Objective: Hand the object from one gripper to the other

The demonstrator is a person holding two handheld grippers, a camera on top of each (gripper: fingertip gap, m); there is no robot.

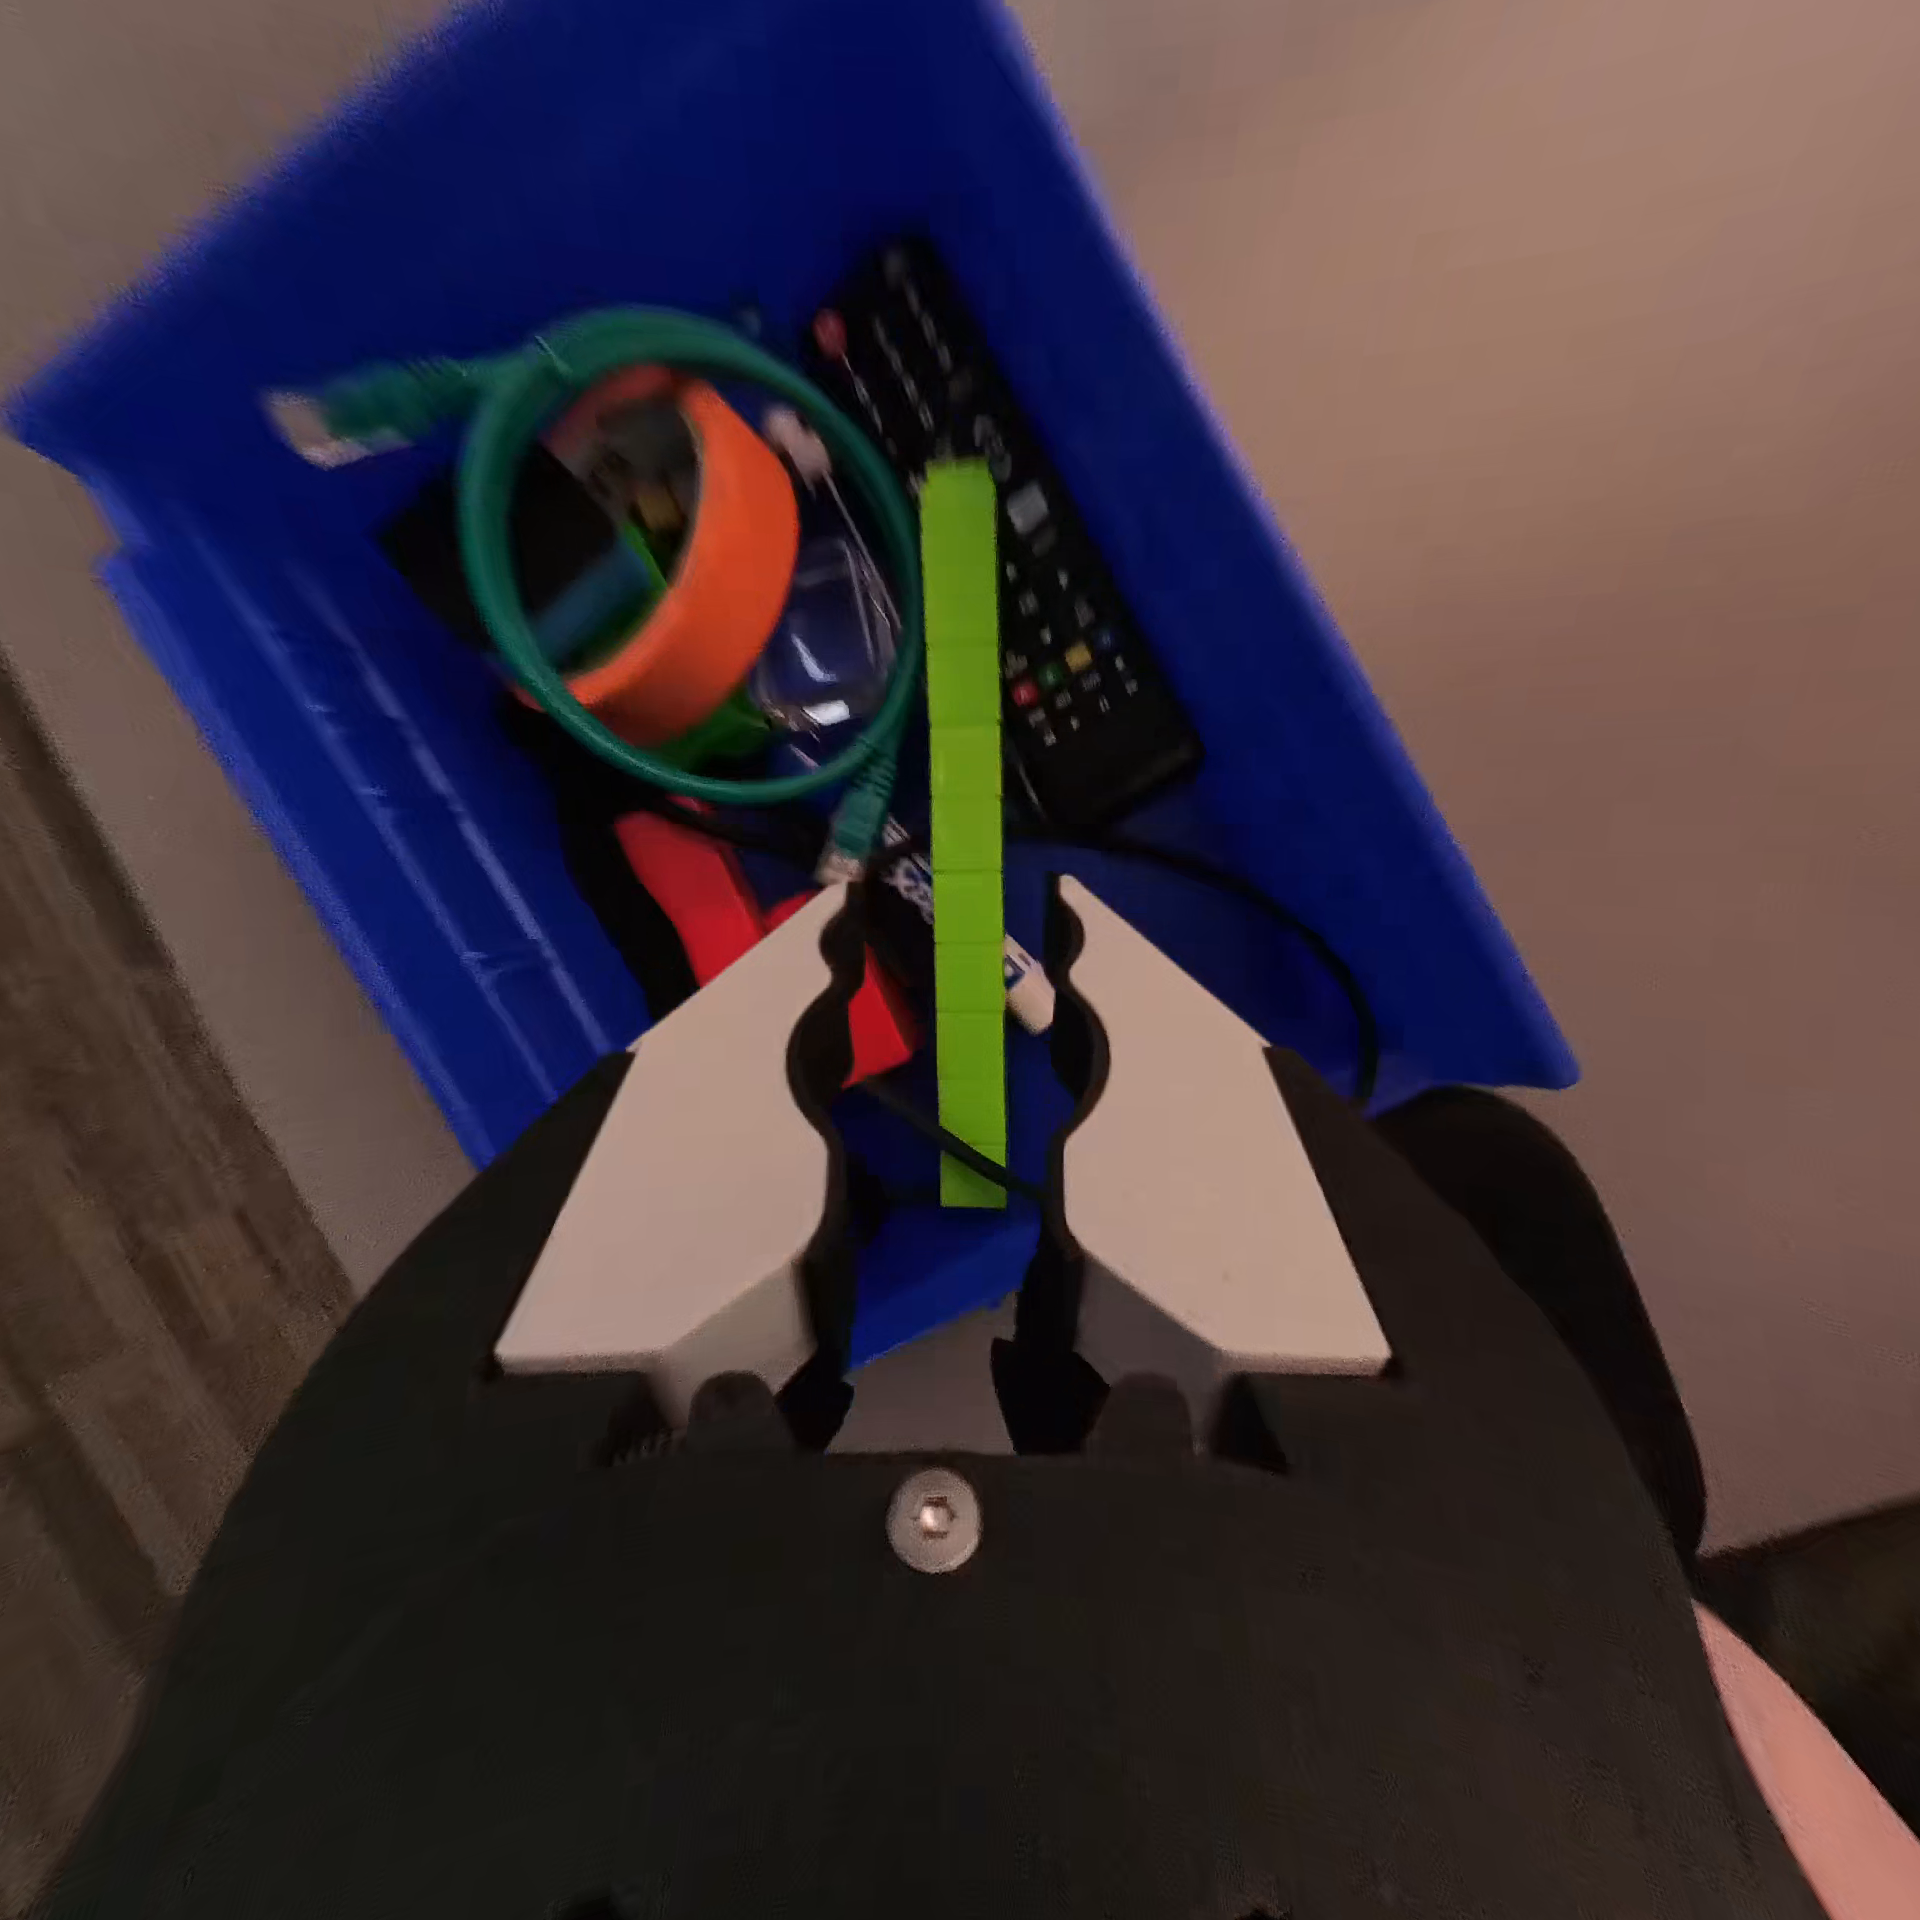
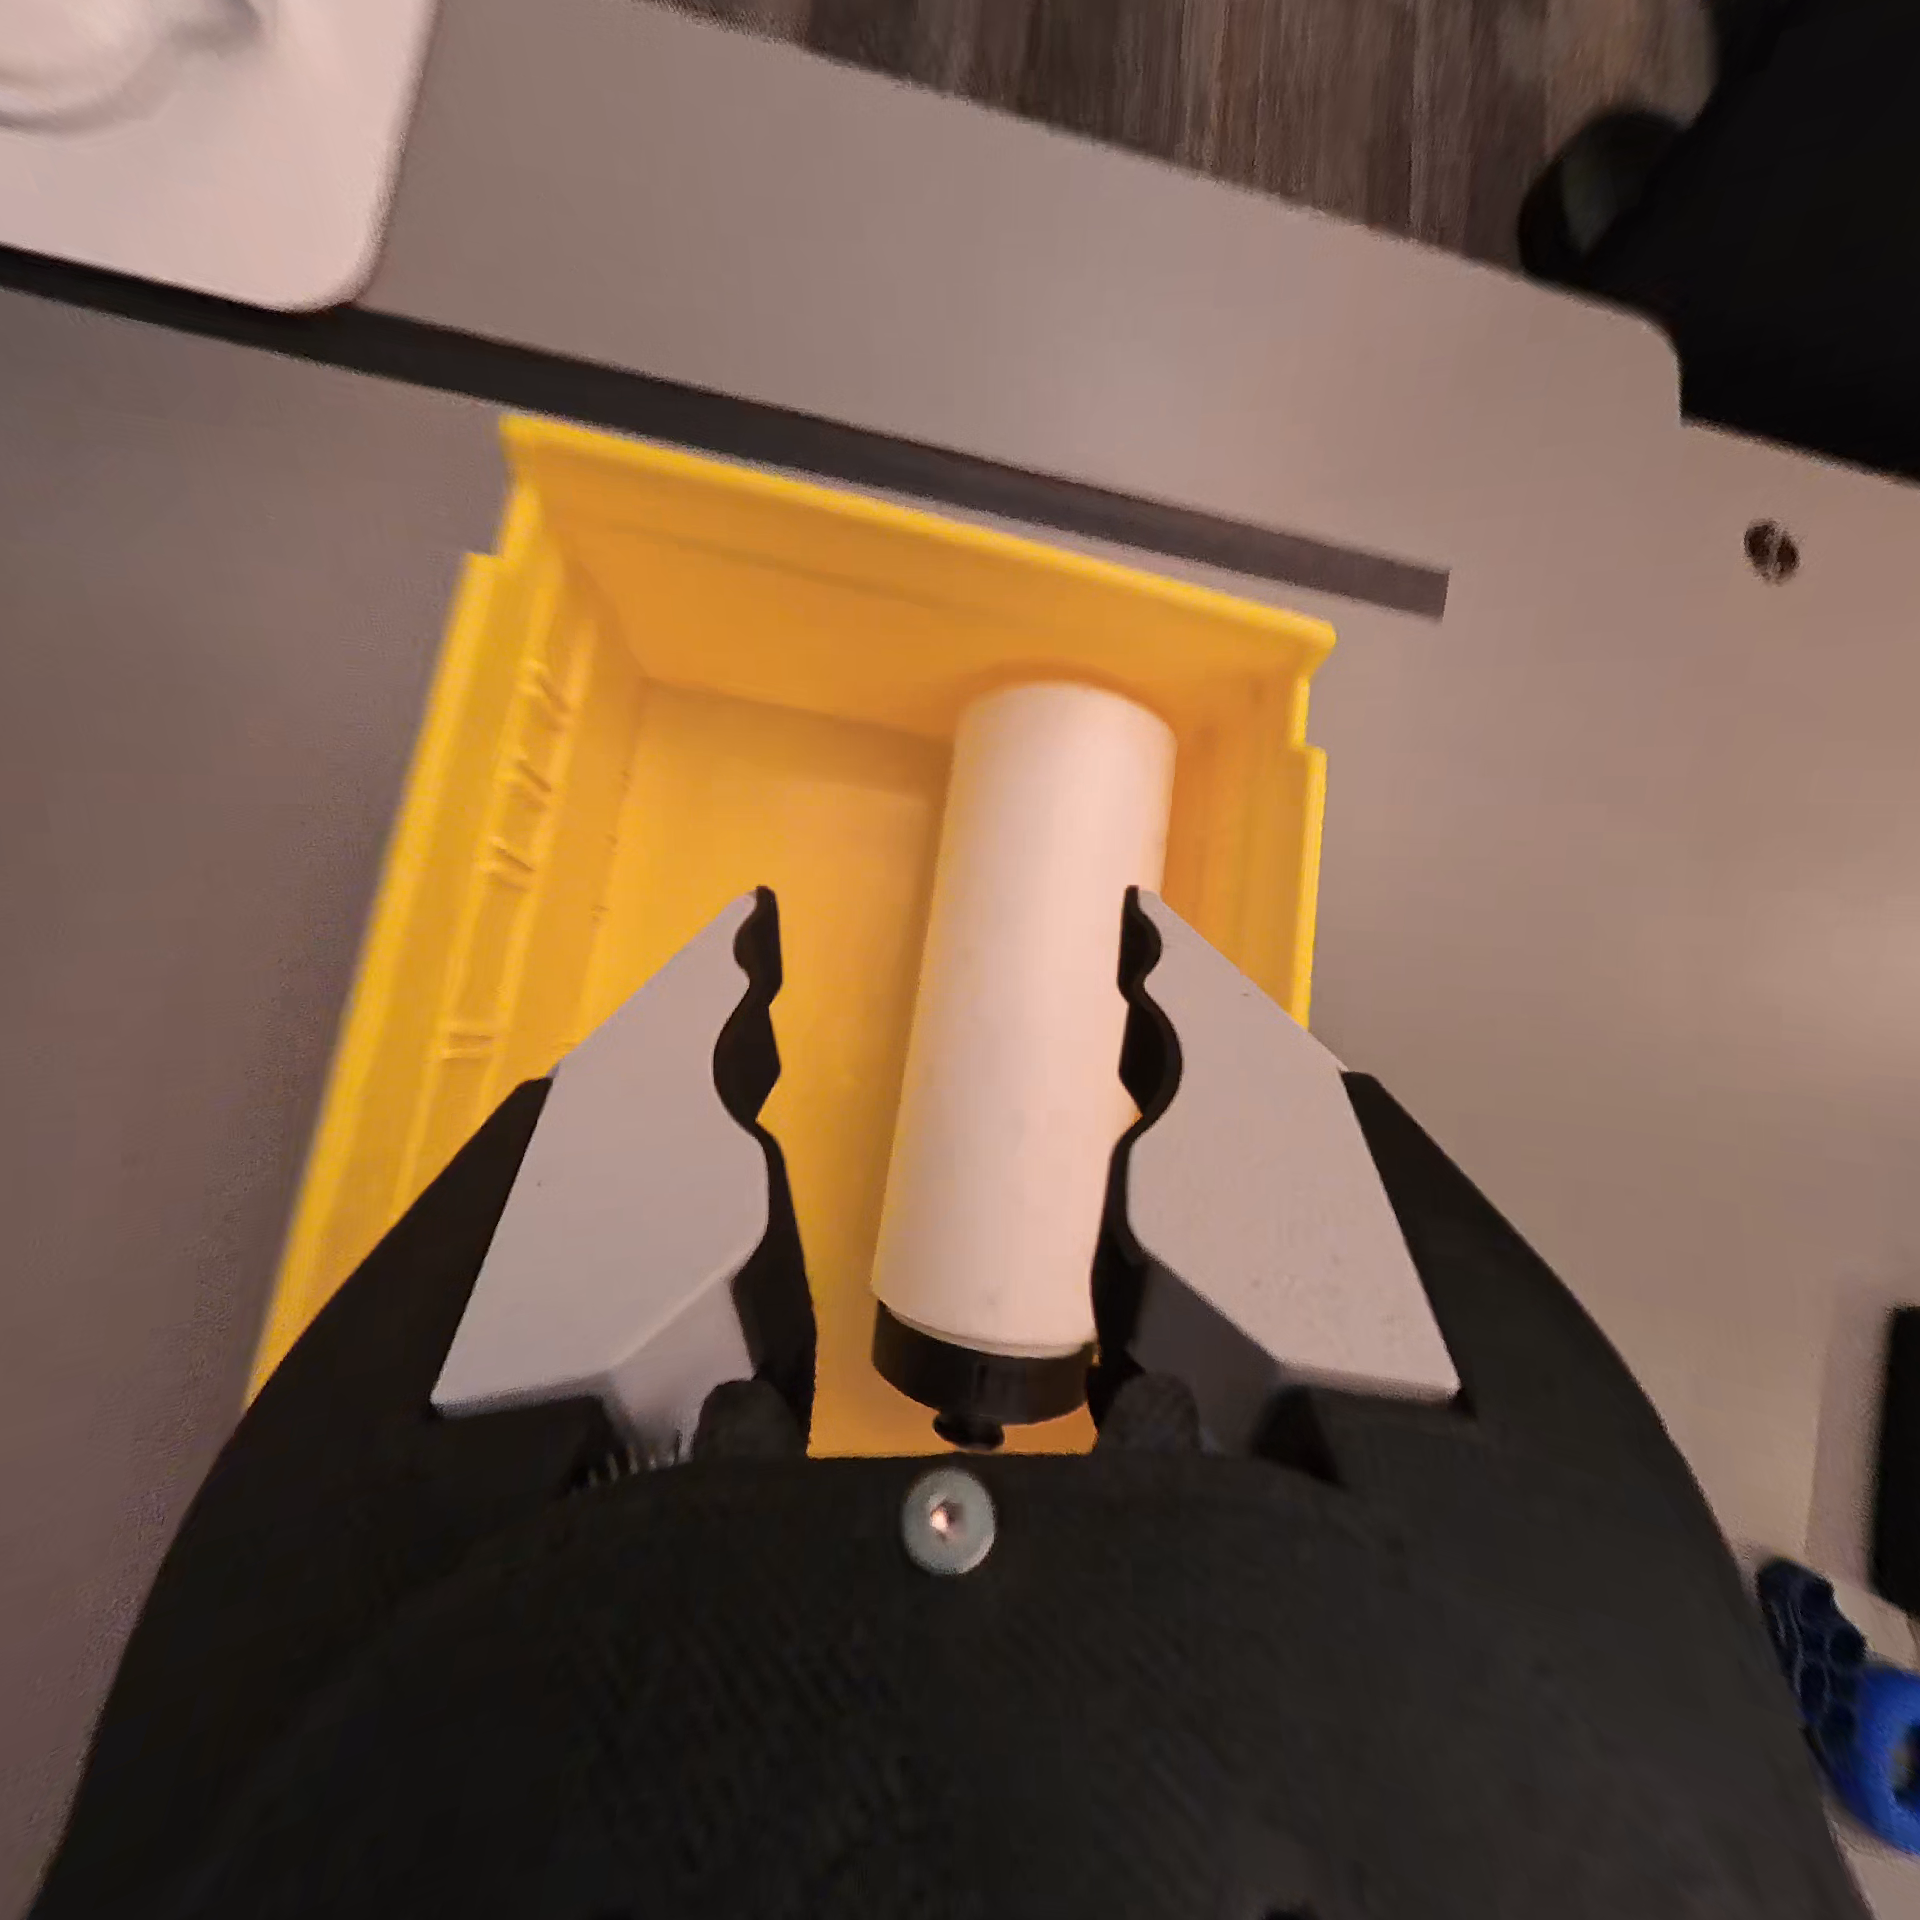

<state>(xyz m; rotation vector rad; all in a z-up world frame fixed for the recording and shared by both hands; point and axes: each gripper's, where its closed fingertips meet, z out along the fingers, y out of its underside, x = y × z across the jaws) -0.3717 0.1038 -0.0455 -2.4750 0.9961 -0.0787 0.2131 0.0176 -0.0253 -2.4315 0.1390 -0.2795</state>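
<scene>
The left wrist view alone shows a blue bin (image 1: 1226,582) on a pale desk (image 1: 1558,312), crowded with things: a coiled green cable (image 1: 582,717), an orange ring (image 1: 727,582) inside the coil, a black remote control (image 1: 997,540) along the right side, something red (image 1: 686,883) near the left hand-held gripper (image 1: 945,894), and a thin black cord (image 1: 1299,935) looping over the near right wall; a long lime-green bar (image 1: 966,831), marked off in small equal blocks, lies across this clutter, running from the remote control at its far end to a point between the jaws at its near end; the left hand-held gripper hangs above it with its jaws parted wider than the bar and touching nothing, so it holds nothing.

The right wrist view alone shows a yellow bin (image 2: 499,883) on a grey desk (image 2: 1558,935); one thing lies in it, a cream-white cylinder (image 2: 1029,987) with a black cap (image 2: 982,1371) at its near end, set lengthwise along the bin's right side; its surface is smooth and plain; the right hand-held gripper (image 2: 945,904) is over the bin with its jaws spread wide; the cylinder sits in the gap between them, close against the right jaw, though contact cannot be told; the left jaw stands clear of it, so there is no grip.

A white object (image 2: 187,135) lies at the far left; a blue object (image 2: 1849,1704) shows at the near right edge.
</scene>
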